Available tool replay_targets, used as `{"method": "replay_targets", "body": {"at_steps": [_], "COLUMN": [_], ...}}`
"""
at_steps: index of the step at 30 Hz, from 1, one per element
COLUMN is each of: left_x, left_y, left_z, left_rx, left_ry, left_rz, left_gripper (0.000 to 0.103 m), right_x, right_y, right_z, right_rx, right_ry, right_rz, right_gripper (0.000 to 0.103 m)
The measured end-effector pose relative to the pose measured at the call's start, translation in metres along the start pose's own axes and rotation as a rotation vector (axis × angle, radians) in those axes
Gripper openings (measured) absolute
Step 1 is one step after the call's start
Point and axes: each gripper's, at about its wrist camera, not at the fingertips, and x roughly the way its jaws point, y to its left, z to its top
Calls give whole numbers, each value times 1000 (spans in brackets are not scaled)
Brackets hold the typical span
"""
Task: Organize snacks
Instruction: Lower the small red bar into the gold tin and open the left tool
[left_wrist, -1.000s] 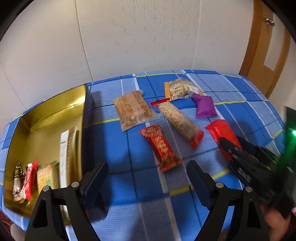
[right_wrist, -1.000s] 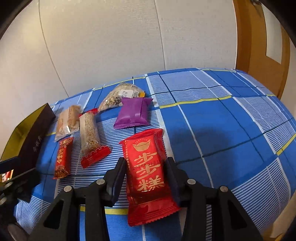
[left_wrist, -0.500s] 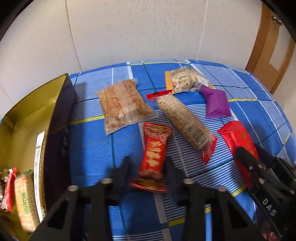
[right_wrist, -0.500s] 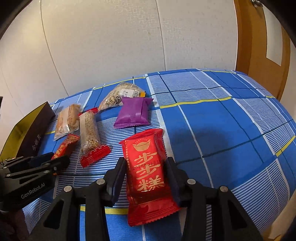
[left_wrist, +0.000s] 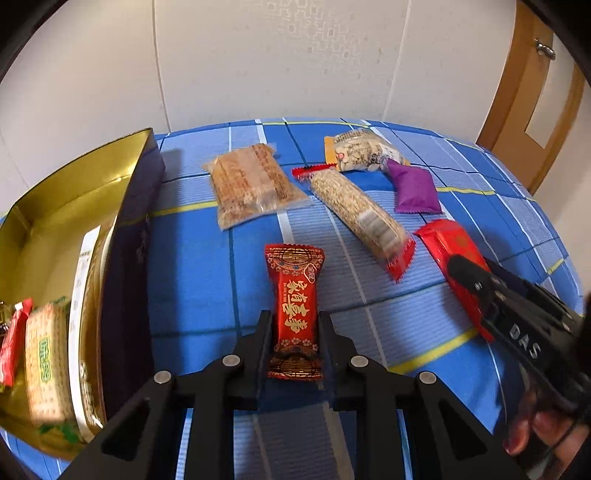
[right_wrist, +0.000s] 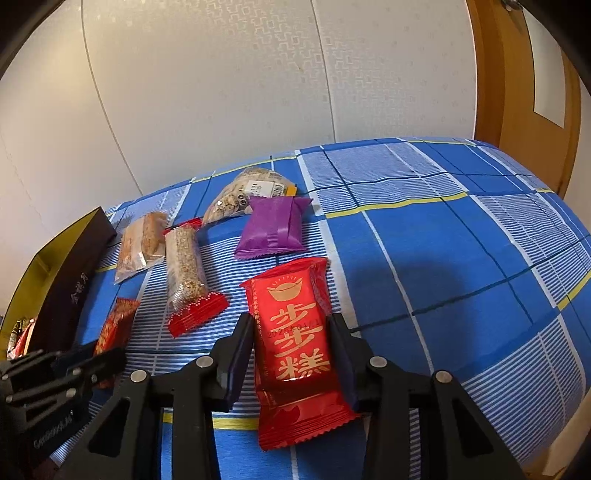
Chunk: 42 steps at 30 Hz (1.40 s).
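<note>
Surface: blue plaid tablecloth, gold box at left.
Left gripper: clamped on narrow red candy pack.
Right gripper: clamped on wide red cake pack.
Handling: both light, crinkly, slippery; grip mid-body.

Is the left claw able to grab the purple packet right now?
Probably not yet. The left claw is already shut on a red candy bar, and the purple packet lies farther off, past the long sesame bar.
</note>
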Motion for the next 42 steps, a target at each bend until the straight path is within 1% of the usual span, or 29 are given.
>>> {"method": "replay_targets", "body": {"at_steps": [8, 14, 24, 33, 38, 42], "left_x": [-13, -30, -63, -84, -94, -100], "left_y": [6, 8, 30, 64, 86, 113], "left_z": [-12, -16, -17, -17, -17, -17], "left_rx": [-22, -10, -60, -128, -163, -196], "left_ry": [1, -33, -90, -121, -138, -146], "left_rz": [-27, -29, -50, -30, -1, 43], "left_gripper": [23, 23, 23, 23, 23, 23], "right_x": [0, 0, 0, -3, -10, -15], "right_y": [-1, -2, 1, -1, 0, 3], "right_z": [0, 0, -1, 0, 2, 3], "right_rx": [9, 22, 14, 40, 36, 24], "right_ry": [-8, -10, -13, -24, -68, -96], "right_rz": [10, 19, 8, 16, 9, 19], "right_gripper": [41, 41, 41, 41, 41, 41]}}
